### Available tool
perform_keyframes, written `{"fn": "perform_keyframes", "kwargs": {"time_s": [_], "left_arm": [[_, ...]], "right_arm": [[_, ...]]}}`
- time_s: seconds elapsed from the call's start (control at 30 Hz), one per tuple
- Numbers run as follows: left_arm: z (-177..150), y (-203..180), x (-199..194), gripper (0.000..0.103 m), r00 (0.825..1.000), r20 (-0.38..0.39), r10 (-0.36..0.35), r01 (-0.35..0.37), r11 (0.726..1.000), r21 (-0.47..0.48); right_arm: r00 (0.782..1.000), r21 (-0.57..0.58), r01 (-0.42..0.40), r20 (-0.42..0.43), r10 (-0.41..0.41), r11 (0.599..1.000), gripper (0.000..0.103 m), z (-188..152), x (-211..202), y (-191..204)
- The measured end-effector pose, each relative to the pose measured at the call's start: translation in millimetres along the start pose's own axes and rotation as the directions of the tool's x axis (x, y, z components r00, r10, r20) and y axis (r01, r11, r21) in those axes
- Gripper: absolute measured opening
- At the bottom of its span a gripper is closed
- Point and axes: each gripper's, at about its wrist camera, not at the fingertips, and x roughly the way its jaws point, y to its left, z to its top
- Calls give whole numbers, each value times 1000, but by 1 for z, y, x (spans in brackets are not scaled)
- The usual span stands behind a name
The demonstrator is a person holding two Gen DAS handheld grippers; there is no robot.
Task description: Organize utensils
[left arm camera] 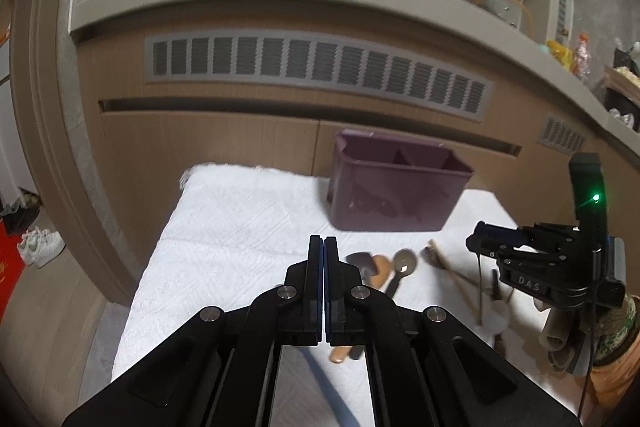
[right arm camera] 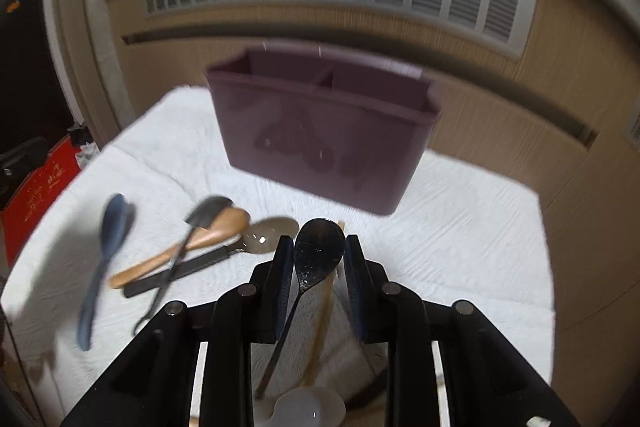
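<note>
**Fingers closing round a black spoon, holder waiting at twelve o'clock**

Fingers point(right arm camera: 282, 267) of the right gripper point(right arm camera: 316, 259) standing narrowly apart, black spoon point(right arm camera: 319, 251) between them, bowl poking out past the tips; pads close beside the bowl, firm contact not clear through the blur. Left gripper point(left arm camera: 324, 251) fully closed, pads together, nothing between them, hanging above the cloth.

Largest first, seen from the right wrist: white cloth point(right arm camera: 460, 227) spread over the whole work surface. Purple holder point(right arm camera: 320, 131) upright at twelve o'clock, well beyond the fingertips, split by a divider into two compartments, both apparently empty. Loose pile at nine to ten o'clock: wooden spoon point(right arm camera: 200, 239) crossed by a dark spatula point(right arm camera: 208, 211), a metal spoon point(right arm camera: 268, 235) just beside them. Blue spoon point(right arm camera: 108, 247) further out at nine o'clock, smeared by motion. Pale wooden stick point(right arm camera: 324, 323), probably a chopstick, lying under the black spoon's handle. White spoon point(right arm camera: 308, 411) at six o'clock, partly hidden.

Step in hand, as a judgement: picking the black spoon off the cloth, first of the lot by the look of the holder. Next move likely calling for a firm pinch, a lift clear of the stick beneath, a carry toward twelve o'clock, then a handle-down drop into one compartment. Worth watching: a thin handle swinging in a loose grip.
</note>
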Motion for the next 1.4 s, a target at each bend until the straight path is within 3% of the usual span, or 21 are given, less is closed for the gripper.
{"fn": "perform_keyframes", "kwargs": {"time_s": [0.2,0.3,0.4,0.43,0.47,0.53,0.83,0.93,1.07,1.23,1.4], "left_arm": [[13,-9,-20,0,1000,2,-3,3,1000,14],[10,0,10,3,983,-170,75,-77,997,-4],[-6,14,44,21,942,-324,89,-117,991,-66],[-12,16,55,33,929,-355,103,-139,987,-79],[-16,17,64,46,922,-368,123,-165,982,-88],[-20,17,76,57,915,-367,166,-213,973,-90],[-22,9,126,57,868,-401,293,-335,942,-35],[-32,16,131,35,861,-426,277,-327,944,-47],[-37,13,113,35,899,-336,281,-300,954,-4],[-16,0,67,35,956,-198,217,-224,974,-16],[19,-31,13,35,986,-54,157,-156,988,21]], "right_arm": [[996,-14,-14,87,15,1000,23,2,-53,-10],[996,-10,-19,92,20,1000,23,3,-60,-10],[995,5,-28,99,27,1000,23,-1,-61,-15],[994,11,-32,103,31,999,23,-3,-63,-18],[993,15,-34,109,32,999,23,-4,-63,-19],[992,14,-37,118,35,999,23,-6,-63,-20],[991,14,-59,122,56,998,23,-7,-64,-25],[991,18,-62,121,59,998,23,-8,-65,-27],[991,12,-52,122,51,999,23,-9,-71,-28],[991,2,-25,132,25,1000,23,-5,-84,-27],[985,-16,2,172,1,1000,23,4,-105,-23]]}}
